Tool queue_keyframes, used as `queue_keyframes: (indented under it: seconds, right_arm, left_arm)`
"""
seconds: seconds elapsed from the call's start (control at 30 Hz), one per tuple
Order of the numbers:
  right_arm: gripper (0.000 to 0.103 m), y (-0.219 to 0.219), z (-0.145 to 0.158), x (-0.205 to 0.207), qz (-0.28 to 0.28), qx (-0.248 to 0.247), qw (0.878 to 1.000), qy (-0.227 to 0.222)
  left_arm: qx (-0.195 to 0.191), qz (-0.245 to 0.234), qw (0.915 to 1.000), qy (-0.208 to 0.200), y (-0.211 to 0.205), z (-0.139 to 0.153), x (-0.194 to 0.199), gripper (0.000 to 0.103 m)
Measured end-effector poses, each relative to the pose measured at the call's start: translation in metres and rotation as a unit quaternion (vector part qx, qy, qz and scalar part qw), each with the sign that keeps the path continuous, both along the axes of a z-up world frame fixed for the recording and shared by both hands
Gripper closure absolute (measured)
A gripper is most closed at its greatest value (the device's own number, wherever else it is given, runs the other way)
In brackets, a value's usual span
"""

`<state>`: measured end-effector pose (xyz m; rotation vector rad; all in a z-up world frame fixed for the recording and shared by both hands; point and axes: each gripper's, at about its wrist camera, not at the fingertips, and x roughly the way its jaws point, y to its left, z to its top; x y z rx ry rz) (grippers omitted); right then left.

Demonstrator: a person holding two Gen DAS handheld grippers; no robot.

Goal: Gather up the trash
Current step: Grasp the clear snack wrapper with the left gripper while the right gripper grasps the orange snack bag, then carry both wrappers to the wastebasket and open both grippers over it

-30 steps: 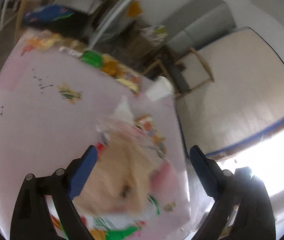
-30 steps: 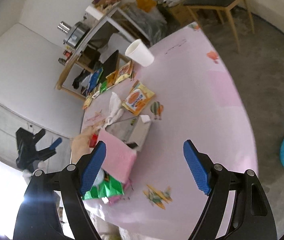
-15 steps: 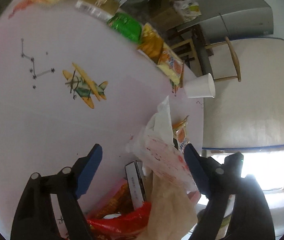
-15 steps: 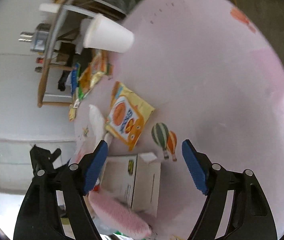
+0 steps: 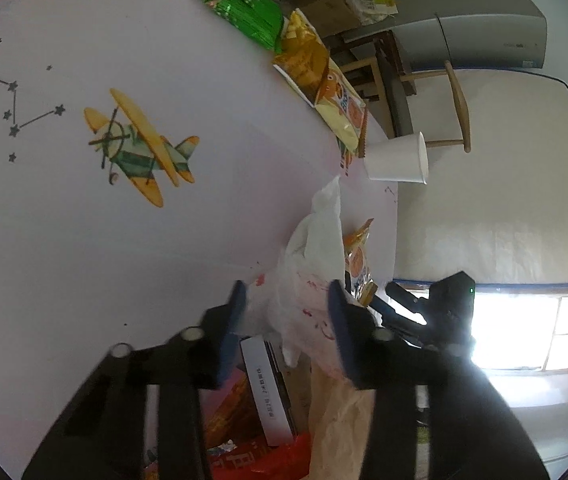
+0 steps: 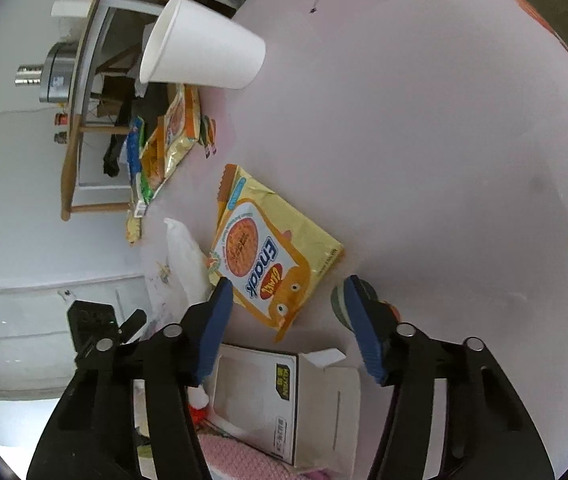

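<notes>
A lived-in home room — a bench (image 5: pixel 64 240) under a pink airplane-print cloth, a wooden chair (image 5: pixel 457 100), a grey fridge (image 5: pixel 487 24), cardboard boxes (image 5: pixel 331 16) past its far edge.

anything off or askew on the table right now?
Yes. The white box lies torn open with a flap up, half under the right gripper. The plastic bag between the left gripper's fingers carries red smears. The paper cup only looks tipped because the camera is rolled.
</notes>
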<state>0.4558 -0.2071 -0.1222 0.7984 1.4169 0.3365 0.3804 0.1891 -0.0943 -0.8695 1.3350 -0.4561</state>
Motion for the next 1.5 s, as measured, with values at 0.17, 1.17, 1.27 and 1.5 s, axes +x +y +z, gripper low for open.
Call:
queue_keyframes:
  seconds: [0.17,1.17,1.27,1.5]
  right_arm:
    - [0.078,0.007,-0.002,0.005,-0.005,-0.024,1.0,0.002]
    - [0.103,-0.068,0.082,-0.053,-0.1,0.068,0.983,-0.14]
    - [0.103,-0.074,0.089,-0.069,-0.109,0.076,0.98,-0.151]
    - [0.103,-0.139,0.103,-0.136,-0.153,0.086,0.969,-0.175]
  left_arm:
    - [0.002,-0.001,0.9999,-0.017,-0.004,0.003,-0.001,0.086]
    - [-0.003,0.056,0.9598,-0.275,-0.011,0.16,-0.07,0.096]
    - [-0.002,0.044,0.9563,-0.289,-0.027,0.177,-0.087,0.096]
    - [0.007,-0.01,0.9503,-0.311,-0.088,0.208,-0.129,0.096]
